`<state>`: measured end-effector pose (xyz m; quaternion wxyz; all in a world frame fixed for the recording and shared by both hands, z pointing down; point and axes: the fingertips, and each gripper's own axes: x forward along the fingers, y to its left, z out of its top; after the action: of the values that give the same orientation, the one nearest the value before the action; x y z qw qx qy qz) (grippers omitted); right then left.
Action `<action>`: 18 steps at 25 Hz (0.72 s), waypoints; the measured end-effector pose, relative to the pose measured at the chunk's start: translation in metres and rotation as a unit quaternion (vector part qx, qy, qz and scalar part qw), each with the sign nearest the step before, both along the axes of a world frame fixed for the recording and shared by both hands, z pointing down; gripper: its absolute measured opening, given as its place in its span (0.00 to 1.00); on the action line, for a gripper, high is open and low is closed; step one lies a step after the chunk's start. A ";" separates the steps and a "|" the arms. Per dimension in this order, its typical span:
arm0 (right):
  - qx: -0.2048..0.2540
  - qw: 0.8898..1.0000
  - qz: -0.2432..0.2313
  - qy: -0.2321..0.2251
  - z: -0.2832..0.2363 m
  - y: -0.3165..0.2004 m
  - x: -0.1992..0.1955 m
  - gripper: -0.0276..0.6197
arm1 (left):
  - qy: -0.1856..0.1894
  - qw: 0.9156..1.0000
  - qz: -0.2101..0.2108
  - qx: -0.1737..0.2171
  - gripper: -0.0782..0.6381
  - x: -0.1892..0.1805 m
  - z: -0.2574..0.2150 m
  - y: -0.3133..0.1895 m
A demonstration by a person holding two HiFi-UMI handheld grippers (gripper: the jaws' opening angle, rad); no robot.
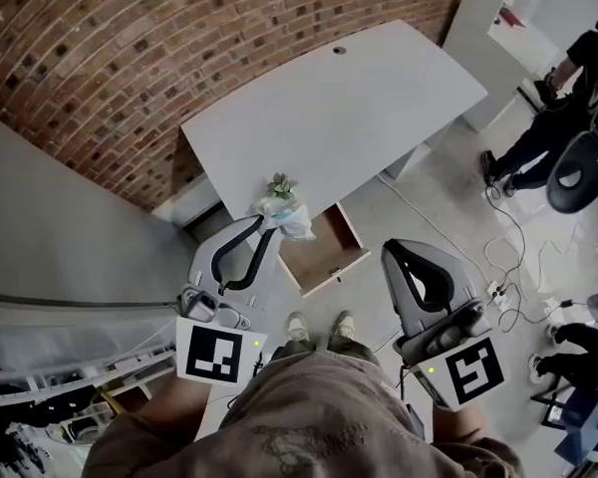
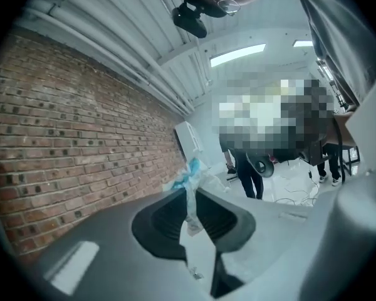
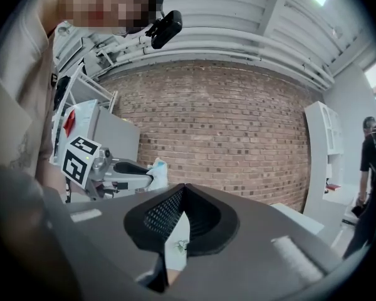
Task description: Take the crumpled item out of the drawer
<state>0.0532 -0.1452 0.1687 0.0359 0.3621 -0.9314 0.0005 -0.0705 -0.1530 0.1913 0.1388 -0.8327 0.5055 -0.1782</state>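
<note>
- left gripper [image 2: 190, 193]: jaws clamped on the crumpled wad [image 2: 189, 175]
- right gripper [image 3: 183, 188]: jaws pressed together, empty
- only the head view catches the open drawer [image 1: 324, 252], near the wad

The wad [image 1: 285, 217], a crumpled white and pale-blue scrap like thin plastic, is up out of the drawer [image 1: 326, 254], pinched by a twisted strand between the closed jaws of the left gripper [image 1: 270, 225] with its bunched bulk poking past the tips. It hangs just at the drawer's far left corner. The drawer stands pulled open, its brown wooden inside showing.
</note>
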 end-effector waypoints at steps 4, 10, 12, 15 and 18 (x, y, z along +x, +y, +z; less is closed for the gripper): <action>0.005 1.000 0.002 0.008 -0.003 0.003 0.006 0.08 | 0.043 0.999 -0.026 0.015 0.18 -0.010 -0.014 0.006; -0.014 0.999 -0.010 -0.043 -0.019 0.009 0.008 0.09 | 0.058 0.997 -0.041 0.020 0.18 -0.020 -0.020 0.012; -0.008 0.999 -0.002 -0.031 -0.019 0.007 0.013 0.09 | 0.066 0.997 -0.045 0.020 0.18 -0.023 -0.021 0.013; -0.007 0.999 0.005 -0.040 -0.023 0.003 0.014 0.09 | 0.076 0.996 -0.045 0.021 0.18 -0.024 -0.022 0.016; -0.009 0.998 0.006 -0.062 -0.030 0.004 0.009 0.09 | 0.077 0.996 -0.041 0.023 0.18 -0.023 -0.023 0.019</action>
<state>0.0624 -0.1417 0.1390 -0.0184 0.3664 -0.9298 0.0312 -0.0934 -0.1339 0.1680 0.1106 -0.8192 0.5523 -0.1074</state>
